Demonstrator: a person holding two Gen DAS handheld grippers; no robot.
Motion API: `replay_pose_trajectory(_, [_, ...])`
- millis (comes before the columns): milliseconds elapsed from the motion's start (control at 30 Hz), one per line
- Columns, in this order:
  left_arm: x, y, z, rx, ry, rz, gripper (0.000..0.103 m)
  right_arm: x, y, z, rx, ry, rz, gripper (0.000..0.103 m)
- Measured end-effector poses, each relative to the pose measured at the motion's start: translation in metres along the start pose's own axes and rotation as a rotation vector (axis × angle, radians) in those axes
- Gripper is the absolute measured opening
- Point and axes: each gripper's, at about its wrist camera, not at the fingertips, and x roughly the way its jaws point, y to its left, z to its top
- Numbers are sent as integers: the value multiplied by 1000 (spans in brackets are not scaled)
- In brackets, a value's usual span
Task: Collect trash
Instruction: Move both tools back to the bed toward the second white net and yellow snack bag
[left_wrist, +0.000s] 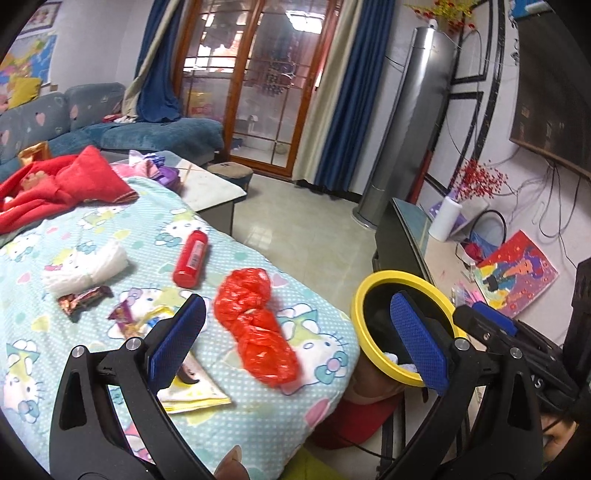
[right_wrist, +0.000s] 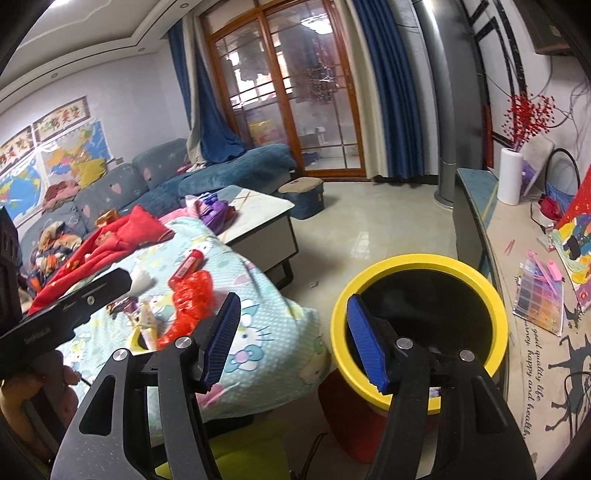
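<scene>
Both grippers were empty. The left gripper (left_wrist: 299, 339) had its jaws wide apart, with nothing between the blue pads. The right gripper (right_wrist: 291, 336) was also spread, and its pads pressed on nothing.

The trash lay on the blanket (left_wrist: 258, 424). The red bag (left_wrist: 255, 325) was just ahead of the left gripper, between its two fingers in the view. The red bottle (left_wrist: 191, 263) was farther ahead and a little to the left. Two wrappers (left_wrist: 85, 298) and a white tissue (left_wrist: 99, 266) were well to the left. The bin (right_wrist: 417, 266) stood just ahead of the right gripper, with its right finger over the opening.

The bag looked thin and crumpled, so the pads could catch only a fold and it might slip out before the bin. The bottle was round and could roll on the soft blanket. The two grippers were near each other and could collide.
</scene>
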Motion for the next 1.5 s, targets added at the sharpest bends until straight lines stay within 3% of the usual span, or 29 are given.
replay_pose_trajectory(467, [-18, 53, 1, -89, -54, 81, 92, 6, 58, 0, -102, 44, 81, 61])
replay_pose_trajectory(867, [-31, 96, 1, -183, -89, 99, 92, 18, 105, -2, -188, 74, 135, 61])
replay_pose_trajectory(1500, [-42, 168, -7, -321, -119, 203, 92, 49, 163, -24, -318, 172, 220, 61])
